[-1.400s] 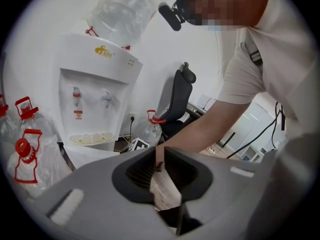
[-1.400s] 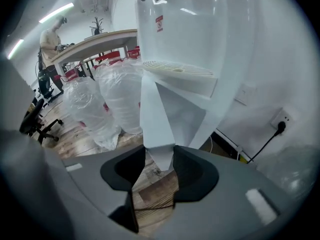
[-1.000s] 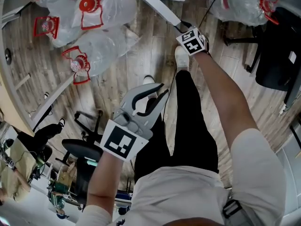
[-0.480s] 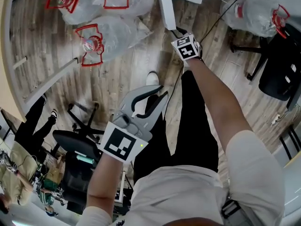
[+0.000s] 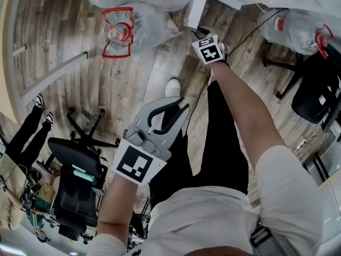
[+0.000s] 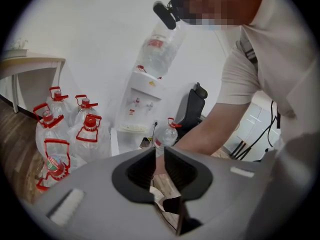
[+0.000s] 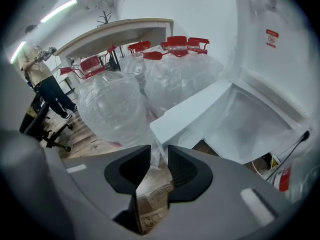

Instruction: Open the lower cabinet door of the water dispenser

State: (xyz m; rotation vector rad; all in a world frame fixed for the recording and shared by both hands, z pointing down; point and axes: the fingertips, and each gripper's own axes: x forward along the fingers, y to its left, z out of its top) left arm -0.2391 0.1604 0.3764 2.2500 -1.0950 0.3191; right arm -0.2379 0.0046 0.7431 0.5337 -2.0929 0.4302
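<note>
**Inspector:** Condition of the lower cabinet door (image 7: 190, 113)?

**Assessor:** White and plain-faced. It is swung well out from the water dispenser (image 6: 141, 106), and the white cabinet interior is exposed.

**Inspector:** Its free edge?

**Assessor:** It is clamped between the jaws of the right hand-held gripper (image 7: 159, 156).

**Inspector:** The dispenser itself?

**Assessor:** A white, upright unit is recorded, standing on the wooden floor (image 5: 133, 73) and topped by an inverted clear bottle (image 6: 157, 49).

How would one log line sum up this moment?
right gripper: shut on cabinet door | door: open | left gripper: empty
</note>
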